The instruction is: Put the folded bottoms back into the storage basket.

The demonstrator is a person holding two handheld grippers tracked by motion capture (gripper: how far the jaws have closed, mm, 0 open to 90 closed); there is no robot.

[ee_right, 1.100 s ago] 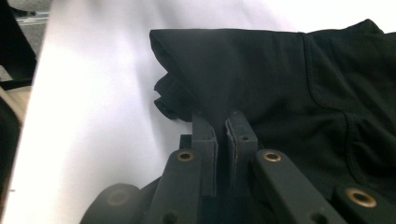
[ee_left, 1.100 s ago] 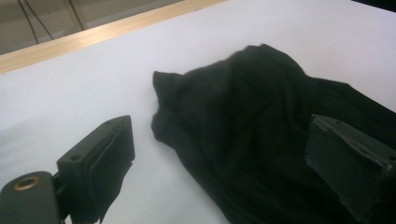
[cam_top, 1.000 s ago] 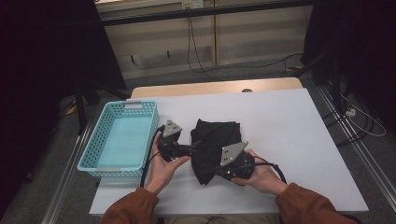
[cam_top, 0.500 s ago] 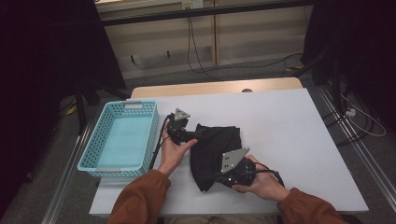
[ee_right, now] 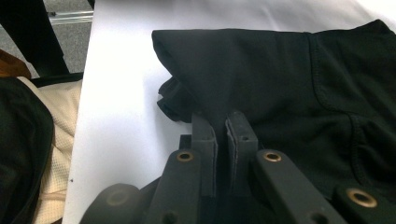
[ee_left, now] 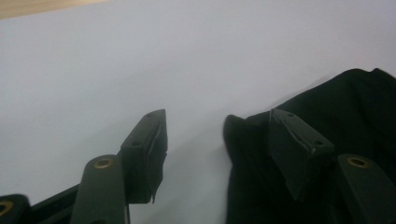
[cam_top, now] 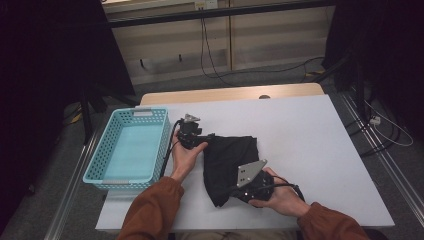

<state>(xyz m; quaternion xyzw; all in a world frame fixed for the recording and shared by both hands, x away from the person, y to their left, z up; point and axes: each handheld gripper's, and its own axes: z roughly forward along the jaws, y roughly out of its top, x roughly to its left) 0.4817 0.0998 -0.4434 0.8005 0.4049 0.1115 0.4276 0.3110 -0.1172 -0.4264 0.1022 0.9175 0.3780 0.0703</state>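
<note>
A black cloth [cam_top: 227,152] lies crumpled on the white table [cam_top: 310,140], in front of the person. My left gripper [cam_top: 204,137] is at the cloth's far left corner, held from below by a hand. Seen in the left gripper view, the left gripper [ee_left: 217,135] is open; the cloth's edge [ee_left: 327,107] reaches into the gap beside the right-hand jaw. My right gripper [cam_top: 229,192] sits at the cloth's near edge. The right gripper view shows the right gripper [ee_right: 222,123] shut on a raised fold of the cloth [ee_right: 280,70].
A light blue plastic basket [cam_top: 98,159] stands at the table's left side, close to the left hand, with nothing in it. Bare white tabletop stretches to the right of the cloth. The person's orange sleeves [cam_top: 150,210] come in from the near edge.
The left gripper has moved away from the person to the cloth's far left corner. The right gripper has drawn slightly nearer the person, and the cloth is stretched longer between them.
</note>
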